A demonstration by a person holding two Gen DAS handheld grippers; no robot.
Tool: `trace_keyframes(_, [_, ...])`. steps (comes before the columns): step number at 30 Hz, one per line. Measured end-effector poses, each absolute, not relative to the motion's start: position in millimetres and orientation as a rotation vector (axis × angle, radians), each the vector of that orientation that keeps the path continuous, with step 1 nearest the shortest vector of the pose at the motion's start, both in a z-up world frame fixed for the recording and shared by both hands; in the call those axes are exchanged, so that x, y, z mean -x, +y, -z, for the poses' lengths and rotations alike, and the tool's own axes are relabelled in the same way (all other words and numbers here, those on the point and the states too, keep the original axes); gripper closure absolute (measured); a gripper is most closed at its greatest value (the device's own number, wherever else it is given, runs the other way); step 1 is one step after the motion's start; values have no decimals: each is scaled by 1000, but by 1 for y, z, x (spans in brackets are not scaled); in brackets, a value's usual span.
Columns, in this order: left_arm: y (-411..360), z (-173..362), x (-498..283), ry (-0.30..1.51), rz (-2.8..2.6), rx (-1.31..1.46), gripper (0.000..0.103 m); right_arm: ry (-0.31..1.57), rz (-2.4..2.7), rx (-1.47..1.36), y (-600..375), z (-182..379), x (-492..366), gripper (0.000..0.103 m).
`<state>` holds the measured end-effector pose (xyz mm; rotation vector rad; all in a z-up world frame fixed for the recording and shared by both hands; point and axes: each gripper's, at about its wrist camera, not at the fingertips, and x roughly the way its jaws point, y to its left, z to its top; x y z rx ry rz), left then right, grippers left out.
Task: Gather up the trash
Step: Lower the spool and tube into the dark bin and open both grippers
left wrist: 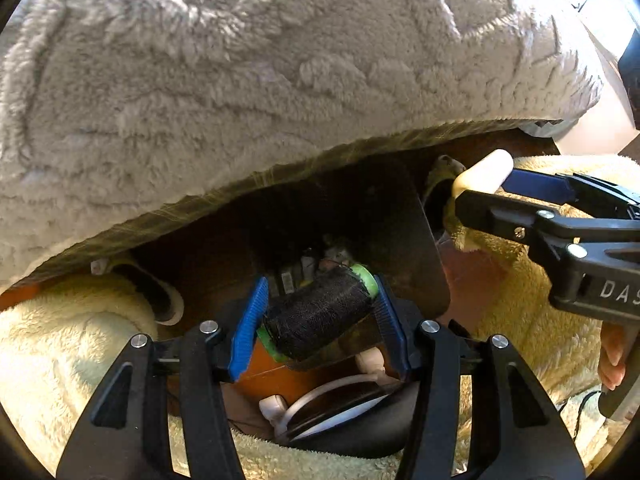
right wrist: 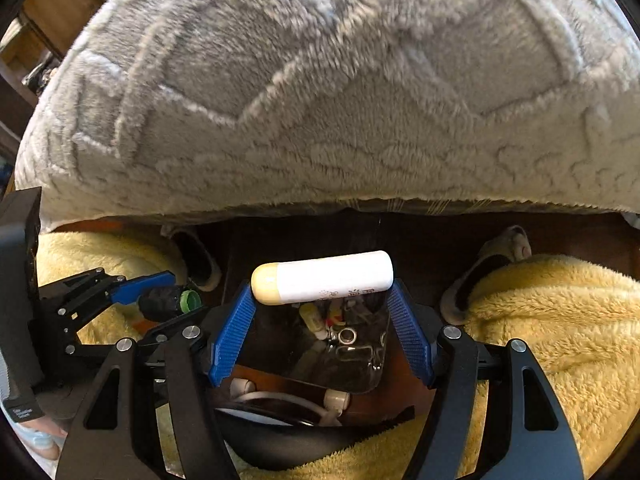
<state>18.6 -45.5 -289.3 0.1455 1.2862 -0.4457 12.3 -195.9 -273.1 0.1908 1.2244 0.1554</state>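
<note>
My left gripper (left wrist: 318, 312) is shut on a spool of black thread (left wrist: 320, 314) with green ends, held over a dark bin (left wrist: 424, 248) that holds small scraps. In the right wrist view the left gripper (right wrist: 160, 292) shows at the left with the spool (right wrist: 168, 300). My right gripper (right wrist: 322, 292) is shut on a white tube with a cream cap (right wrist: 324, 276), held across its blue pads above the clear-walled bin (right wrist: 376, 344). In the left wrist view the right gripper (left wrist: 488, 184) shows at the right with the tube (left wrist: 486, 172).
A grey fluffy blanket (left wrist: 240, 80) hangs over a bed edge ahead. Yellow fleece-covered legs (right wrist: 560, 320) flank the bin on both sides. Slippers (right wrist: 480, 276) sit on the brown floor. A white cable and plug (left wrist: 288, 404) lie near me, by a black object.
</note>
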Motion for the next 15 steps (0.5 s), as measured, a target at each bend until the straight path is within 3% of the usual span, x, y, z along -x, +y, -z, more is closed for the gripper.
trace_keyframes(6, [-46, 295, -26, 1307, 453, -138, 51, 1221, -157, -203, -203, 270, -22, 33])
trace_keyframes(9, [-45, 292, -30, 1308, 458, -121, 36, 1214, -158, -211, -204, 267, -24, 27])
trace_keyframes(12, [-43, 285, -30, 1298, 453, -121, 30, 1191, -143, -209, -207, 259, -23, 17])
trace_keyframes(15, [-38, 272, -30, 1264, 430, -124, 25, 1158, -128, -216, -210, 247, -20, 15])
